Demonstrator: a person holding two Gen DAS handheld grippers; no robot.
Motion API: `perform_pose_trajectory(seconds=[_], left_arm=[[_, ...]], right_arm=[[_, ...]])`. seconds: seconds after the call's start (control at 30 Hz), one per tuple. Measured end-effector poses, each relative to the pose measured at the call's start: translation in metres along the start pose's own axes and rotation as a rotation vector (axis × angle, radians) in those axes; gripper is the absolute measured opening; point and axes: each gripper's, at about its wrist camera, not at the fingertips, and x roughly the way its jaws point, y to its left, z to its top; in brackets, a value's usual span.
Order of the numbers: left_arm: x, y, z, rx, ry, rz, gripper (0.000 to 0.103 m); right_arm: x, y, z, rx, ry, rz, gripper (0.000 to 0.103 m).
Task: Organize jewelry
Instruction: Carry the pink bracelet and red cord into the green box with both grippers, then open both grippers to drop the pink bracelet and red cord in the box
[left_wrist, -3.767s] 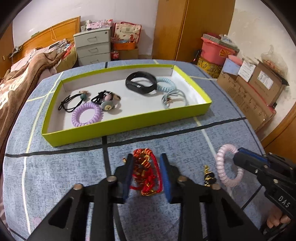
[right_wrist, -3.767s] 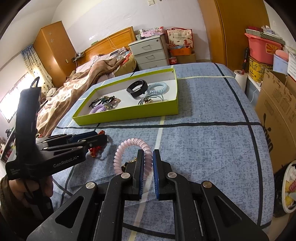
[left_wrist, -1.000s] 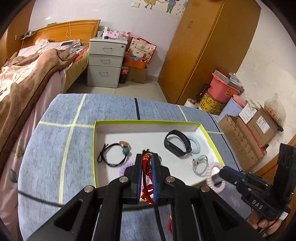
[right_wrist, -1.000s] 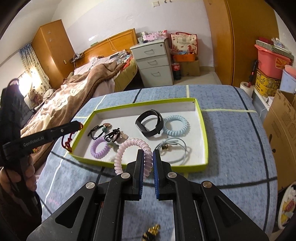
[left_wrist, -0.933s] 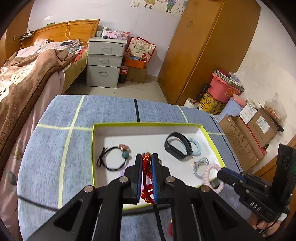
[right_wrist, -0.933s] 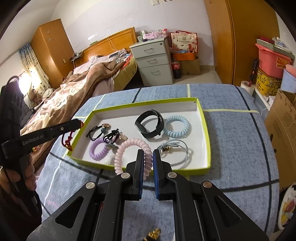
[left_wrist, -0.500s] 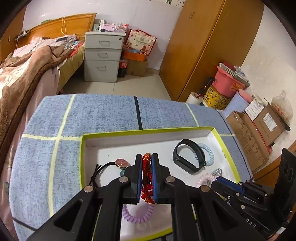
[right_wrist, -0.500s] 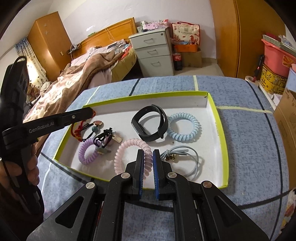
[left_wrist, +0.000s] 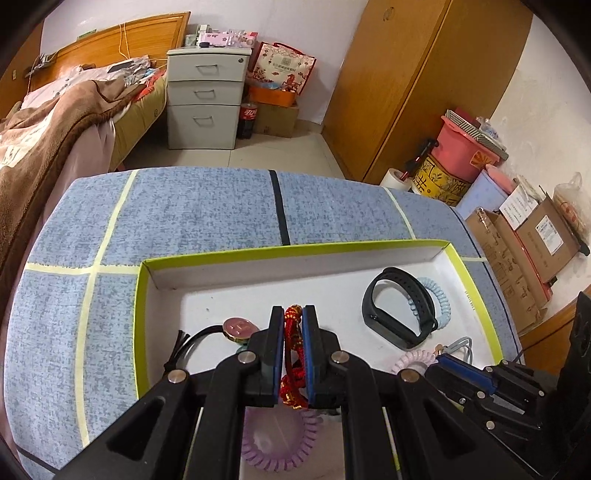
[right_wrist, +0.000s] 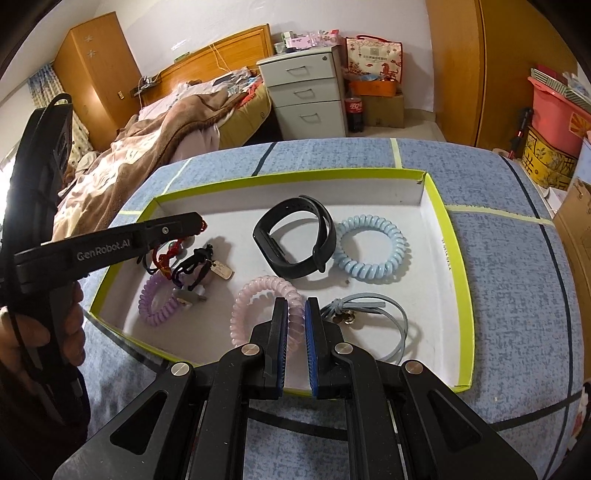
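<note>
A shallow white tray with a lime-green rim (left_wrist: 295, 249) (right_wrist: 456, 266) lies on the blue table. My left gripper (left_wrist: 293, 314) is shut on a red cord bracelet (left_wrist: 293, 354), held over the tray's left part; it also shows in the right wrist view (right_wrist: 201, 223). My right gripper (right_wrist: 295, 306) is shut on a pink coil hair tie (right_wrist: 255, 295), held low over the tray's front middle; the tie shows in the left wrist view (left_wrist: 412, 360).
In the tray lie a black wristband (right_wrist: 295, 236), a light blue coil tie (right_wrist: 371, 249), a purple coil tie (right_wrist: 157, 301), a grey cord loop (right_wrist: 380, 314), and black elastics with charms (right_wrist: 199, 267). A bed (right_wrist: 155, 140), a drawer unit (right_wrist: 306, 96) and boxes (left_wrist: 528, 236) surround the table.
Both grippers carried their items from the table in front of the tray to over the tray, and have sunk lower and further in during the last second. Both stay shut.
</note>
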Motion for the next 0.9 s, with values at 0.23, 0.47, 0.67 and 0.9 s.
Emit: perform_pose_trajectory(seconds=[0.23, 0.47, 0.67, 0.9], left_arm=[[0.004, -0.002, -0.001, 0.006, 0.015, 0.009, 0.012], [0.002, -0.003, -0.003, 0.004, 0.012, 0.017, 0.027], [-0.005, -0.005, -0.005, 0.009, 0.004, 0.03, 0.035], [-0.019, -0.008, -0.008, 0.008, -0.013, 0.037, 0.038]], right_arm=[[0.003, -0.001, 0.0, 0.003, 0.006, -0.003, 0.01], [0.003, -0.001, 0.001, 0.002, -0.002, -0.008, 0.01], [-0.002, 0.0, 0.001, 0.005, -0.012, -0.016, 0.024], [-0.011, 0.004, -0.001, 0.009, -0.027, -0.02, 0.029]])
